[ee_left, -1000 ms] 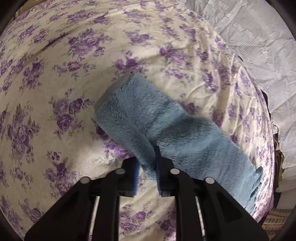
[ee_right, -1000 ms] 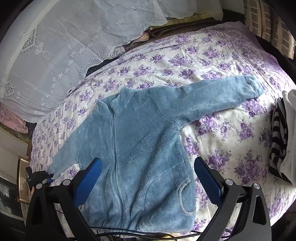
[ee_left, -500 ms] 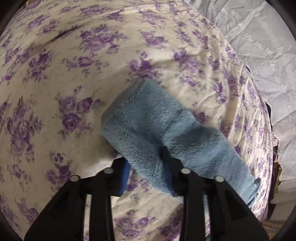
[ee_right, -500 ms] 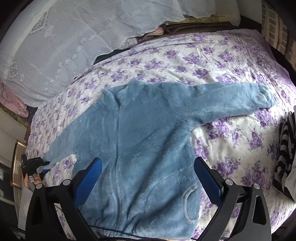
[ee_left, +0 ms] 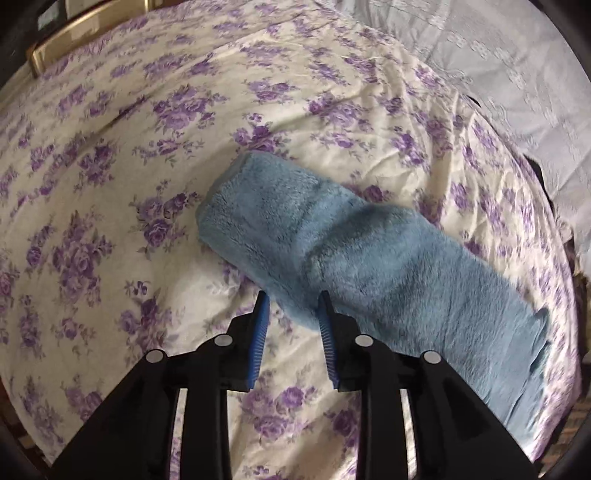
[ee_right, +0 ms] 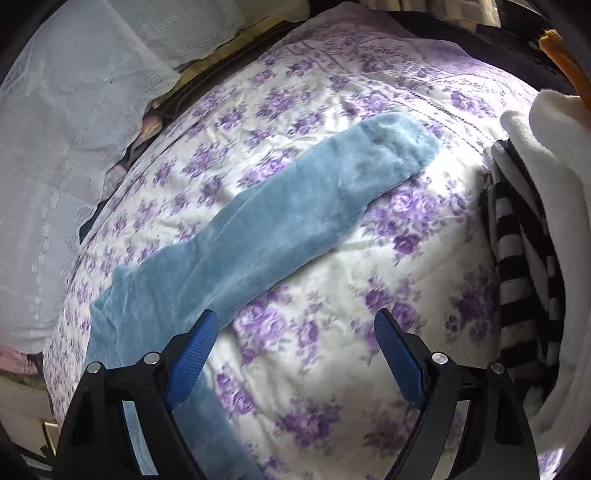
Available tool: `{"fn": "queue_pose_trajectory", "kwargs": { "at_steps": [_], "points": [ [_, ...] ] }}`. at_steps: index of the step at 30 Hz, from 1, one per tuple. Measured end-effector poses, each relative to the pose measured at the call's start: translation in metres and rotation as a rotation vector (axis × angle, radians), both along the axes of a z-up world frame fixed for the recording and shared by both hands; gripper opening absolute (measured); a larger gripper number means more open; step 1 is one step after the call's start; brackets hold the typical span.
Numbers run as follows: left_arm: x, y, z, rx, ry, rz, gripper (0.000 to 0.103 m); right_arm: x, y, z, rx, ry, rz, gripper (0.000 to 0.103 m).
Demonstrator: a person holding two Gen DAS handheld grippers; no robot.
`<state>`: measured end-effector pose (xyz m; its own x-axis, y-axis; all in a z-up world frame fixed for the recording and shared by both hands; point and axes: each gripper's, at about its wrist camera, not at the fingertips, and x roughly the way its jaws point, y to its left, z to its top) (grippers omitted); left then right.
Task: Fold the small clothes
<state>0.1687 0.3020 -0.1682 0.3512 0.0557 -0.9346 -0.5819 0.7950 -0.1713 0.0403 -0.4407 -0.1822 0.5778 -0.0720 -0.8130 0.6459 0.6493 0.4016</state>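
Note:
A blue fleece jacket lies flat on the floral bedsheet [ee_left: 110, 184]. In the left wrist view one sleeve [ee_left: 332, 240] runs from the middle down to the right. My left gripper [ee_left: 292, 297] has the sleeve's near edge bunched between its blue pads, and its jaws are closing on it. In the right wrist view the other sleeve [ee_right: 295, 210] stretches up to the right. My right gripper [ee_right: 295, 317] hovers over the sheet with its jaws wide and closing. Its left fingertip [ee_right: 207, 325] is at the sleeve's edge, and only sheet shows between the pads.
A folded black-and-white striped garment [ee_right: 517, 266] and a white one [ee_right: 554, 177] lie at the bed's right side. White lace bedding [ee_right: 55, 147] is heaped along the far edge. A brass-coloured frame [ee_left: 85, 26] shows beyond the bed's corner.
My right gripper has swung from above the jacket's body down to its right sleeve, with its jaws a little narrower. The left gripper's jaws stand wider on the sleeve edge, and its view has pulled back.

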Motion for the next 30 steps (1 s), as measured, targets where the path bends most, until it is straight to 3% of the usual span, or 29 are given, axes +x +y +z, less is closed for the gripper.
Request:
{"fn": "queue_pose_trajectory", "kwargs": {
  "at_steps": [6, 10, 12, 13, 15, 16, 17, 20, 30],
  "points": [
    [-0.001, -0.029, 0.008, 0.041, 0.017, -0.043, 0.028, 0.014, -0.047, -0.022, 0.008, -0.006, -0.123, 0.087],
    [0.001, -0.054, 0.016, 0.059, 0.018, -0.088, 0.041, 0.020, -0.079, -0.037, 0.077, -0.031, -0.214, 0.086],
    [0.001, -0.070, 0.021, 0.068, 0.014, -0.127, 0.045, 0.026, -0.091, -0.045, 0.096, -0.043, -0.245, 0.079],
    [0.002, -0.081, 0.023, 0.066, 0.011, -0.156, 0.047, 0.029, -0.096, -0.047, 0.083, -0.039, -0.250, 0.072],
    [0.006, -0.103, 0.025, 0.059, 0.010, -0.220, 0.048, 0.036, -0.099, -0.046, 0.041, -0.023, -0.240, 0.047],
    [0.010, -0.119, 0.026, 0.065, 0.011, -0.267, 0.049, 0.039, -0.099, -0.045, 0.029, -0.023, -0.224, 0.025],
    [0.012, -0.130, 0.027, 0.069, 0.012, -0.297, 0.051, 0.039, -0.099, -0.041, 0.028, -0.039, -0.210, 0.009],
    [0.020, -0.175, 0.026, 0.083, 0.001, -0.410, 0.058, 0.035, -0.082, -0.011, -0.061, -0.106, -0.179, 0.009],
    [0.048, -0.314, 0.021, 0.054, -0.021, -0.752, 0.064, 0.044, -0.003, 0.072, -0.299, -0.206, 0.071, 0.009]
  ]
}}
